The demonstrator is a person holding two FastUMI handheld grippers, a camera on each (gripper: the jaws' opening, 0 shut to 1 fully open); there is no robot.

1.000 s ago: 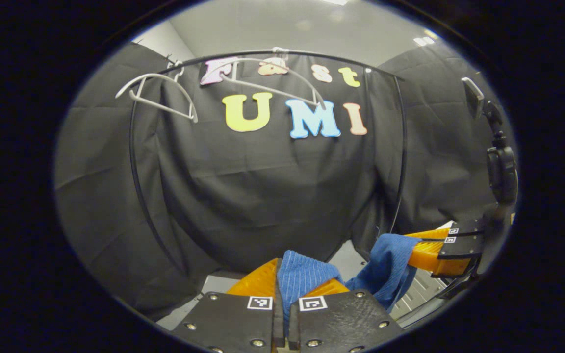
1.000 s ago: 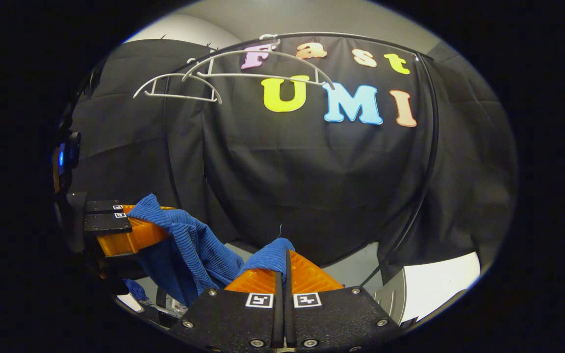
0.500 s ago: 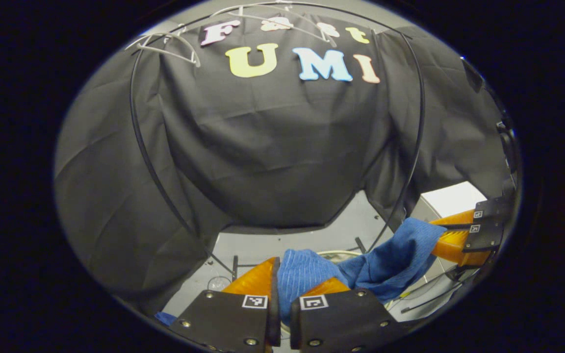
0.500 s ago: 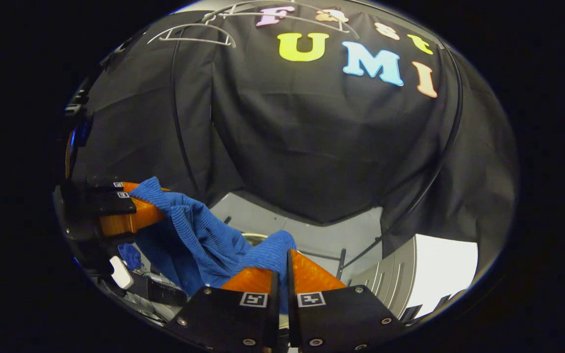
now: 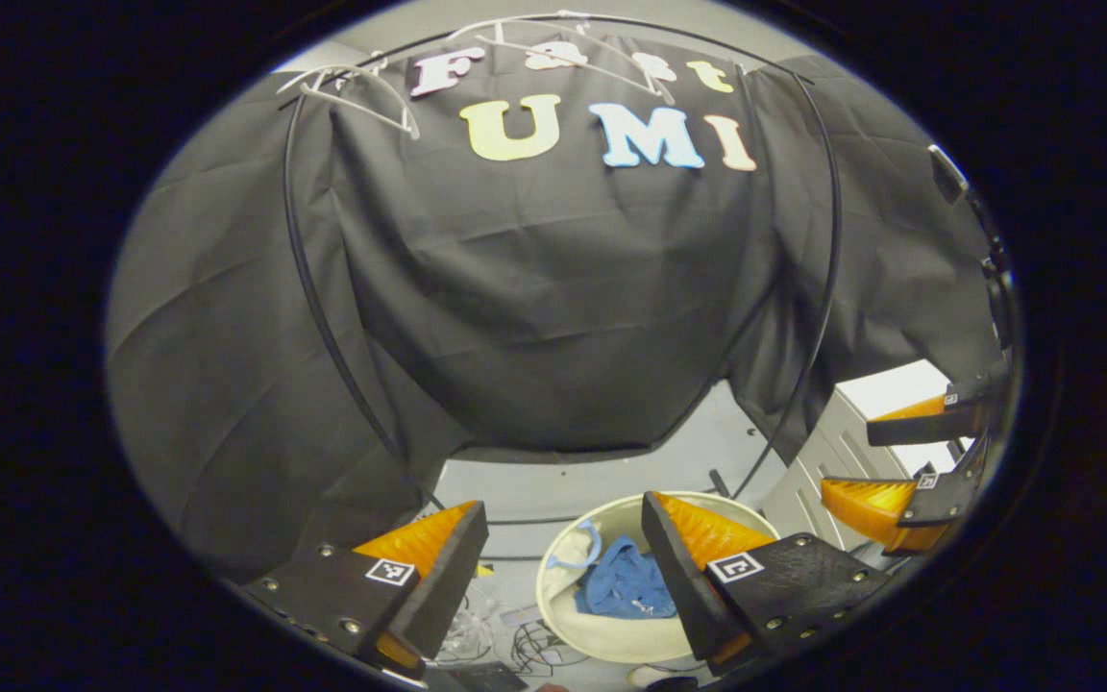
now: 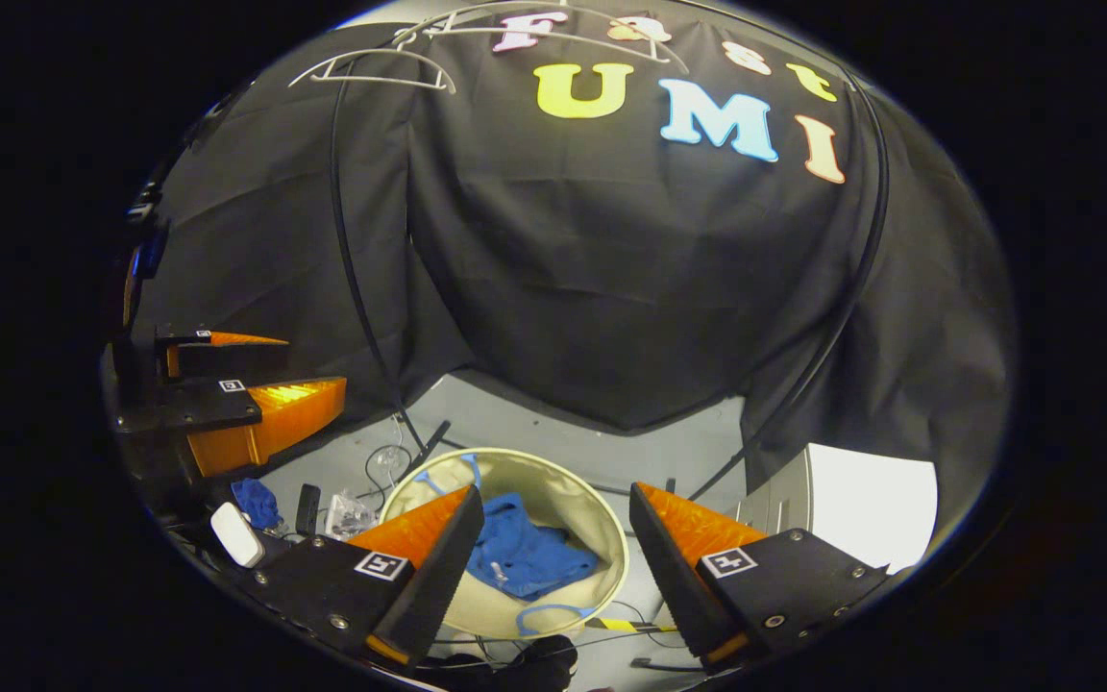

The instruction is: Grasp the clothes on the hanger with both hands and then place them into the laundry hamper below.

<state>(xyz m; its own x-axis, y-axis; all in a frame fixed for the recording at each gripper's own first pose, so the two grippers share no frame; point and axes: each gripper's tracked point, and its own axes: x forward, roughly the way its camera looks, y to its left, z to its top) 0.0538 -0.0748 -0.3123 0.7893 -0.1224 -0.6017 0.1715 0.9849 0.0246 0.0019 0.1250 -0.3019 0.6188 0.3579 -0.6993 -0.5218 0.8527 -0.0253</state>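
Grippers opened; clothes [image 6: 525,556] dropped into hamper [image 6: 611,538] on floor [image 6: 553,432].

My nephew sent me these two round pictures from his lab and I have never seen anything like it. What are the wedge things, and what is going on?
The wedges are fingers of two hand-held grippers, each carrying a fisheye camera. In the left gripper view, the left hand-held gripper is open; in the right gripper view, the right hand-held gripper is open too. Neither holds anything. Below them on the floor stands a round laundry hamper with blue clothes lying inside. Bare hangers hang on a rail up top.
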